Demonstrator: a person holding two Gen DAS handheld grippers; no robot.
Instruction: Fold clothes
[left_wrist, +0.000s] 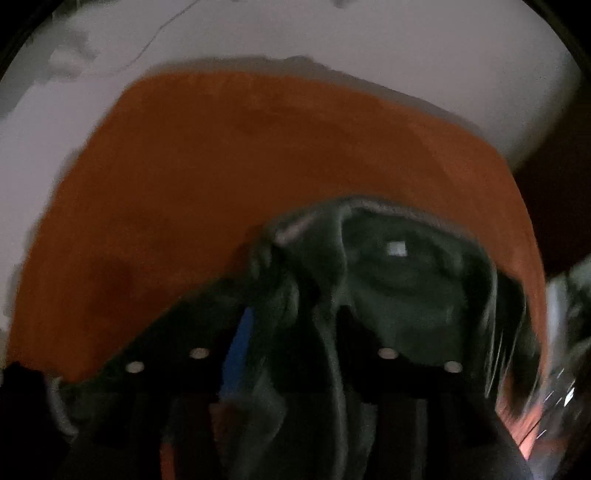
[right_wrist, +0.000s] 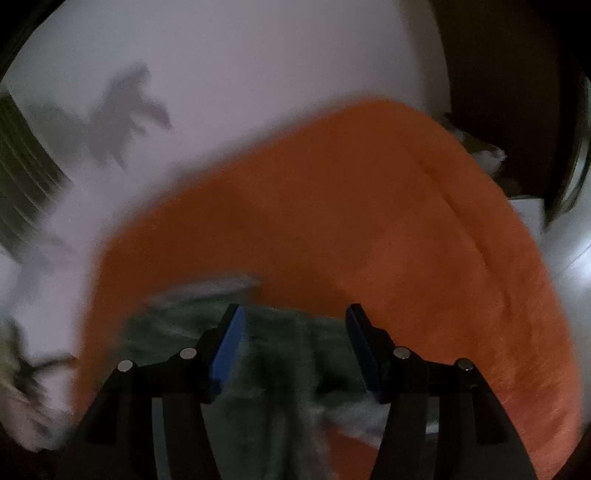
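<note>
The dark grey-green garment (right_wrist: 280, 354) is a soft, rumpled knit, bunched in thick folds on an orange towel-like cloth (right_wrist: 424, 240) with a fuzzy, ribbed pile. In the left wrist view the garment (left_wrist: 399, 288) fills the 6 o'clock half, its pale-edged neck opening curling toward 12 o'clock with a small white tag inside. The orange cloth (left_wrist: 221, 166) arcs behind it over a smooth white surface (left_wrist: 332, 33).

The right hand-held gripper (right_wrist: 293, 343) is released: its black fingers stand apart, blue pad (right_wrist: 229, 347) at 9 o'clock, with the garment lying below the gap, not pinched. The left hand-held gripper (left_wrist: 314, 332) also stands parted; a fold of garment rises between its fingers, and blur hides whether the pads touch it.
</note>
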